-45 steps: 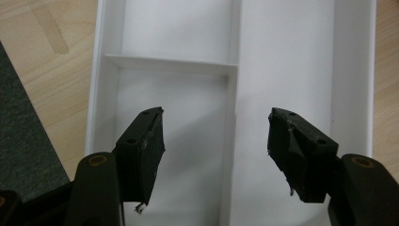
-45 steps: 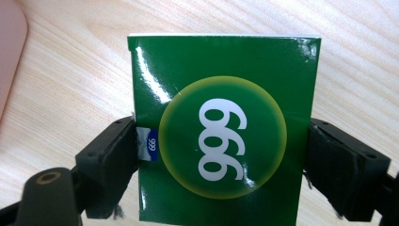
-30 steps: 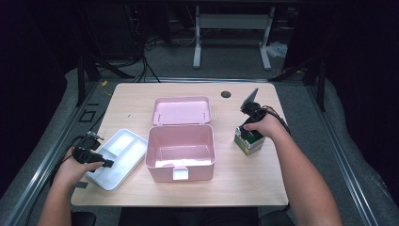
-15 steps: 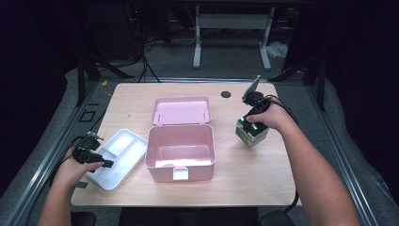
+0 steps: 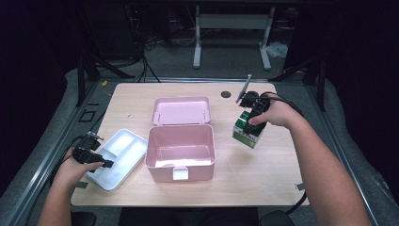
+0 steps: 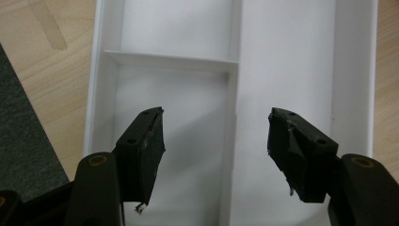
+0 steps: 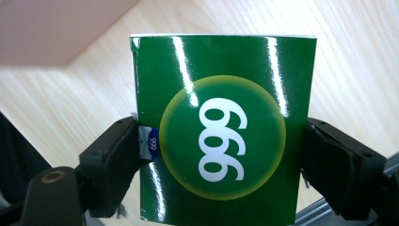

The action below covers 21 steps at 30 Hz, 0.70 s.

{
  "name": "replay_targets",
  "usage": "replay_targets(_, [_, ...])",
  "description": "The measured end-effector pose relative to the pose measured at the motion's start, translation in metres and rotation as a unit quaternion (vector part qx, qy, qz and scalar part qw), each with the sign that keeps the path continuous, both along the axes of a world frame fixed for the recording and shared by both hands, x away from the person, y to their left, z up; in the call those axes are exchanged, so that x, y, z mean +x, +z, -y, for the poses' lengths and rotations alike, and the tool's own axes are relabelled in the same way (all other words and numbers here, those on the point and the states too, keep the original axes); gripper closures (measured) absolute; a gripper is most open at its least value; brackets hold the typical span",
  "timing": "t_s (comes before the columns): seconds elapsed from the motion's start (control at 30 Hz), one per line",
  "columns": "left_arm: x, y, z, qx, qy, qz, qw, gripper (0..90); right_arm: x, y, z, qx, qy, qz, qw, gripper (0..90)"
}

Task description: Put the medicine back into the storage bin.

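A green box (image 5: 248, 130) printed with "999" in a yellow-rimmed circle hangs tilted above the table, right of the open pink box (image 5: 180, 147). My right gripper (image 5: 252, 117) is shut on it; the right gripper view has both jaws pressed on the sides of the green box (image 7: 221, 127). My left gripper (image 5: 101, 161) is open over the near end of the white divided tray (image 5: 123, 151). In the left gripper view the jaws stand wide apart above the tray (image 6: 183, 108) with nothing between them.
The pink box's lid (image 5: 181, 110) lies flipped back behind it. A dark round hole (image 5: 226, 94) sits in the wooden table (image 5: 244, 179) near the far edge. Grey floor and metal frame legs lie beyond the table.
My right gripper has lifted the green box off the table and carried it a little farther back. The left gripper has stayed over the tray.
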<state>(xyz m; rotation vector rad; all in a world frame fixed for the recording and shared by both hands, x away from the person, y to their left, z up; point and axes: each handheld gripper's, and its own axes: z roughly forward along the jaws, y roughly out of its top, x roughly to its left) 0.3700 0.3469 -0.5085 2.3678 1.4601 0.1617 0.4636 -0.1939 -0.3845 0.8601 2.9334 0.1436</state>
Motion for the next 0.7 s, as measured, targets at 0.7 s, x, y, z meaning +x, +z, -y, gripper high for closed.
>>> replay_targets(0.7, [0.000,0.000,0.000,-0.002,0.001,0.000,1.0000,36.8,-0.028,0.000,-0.024,-0.016,0.216,0.011,0.9762,16.6])
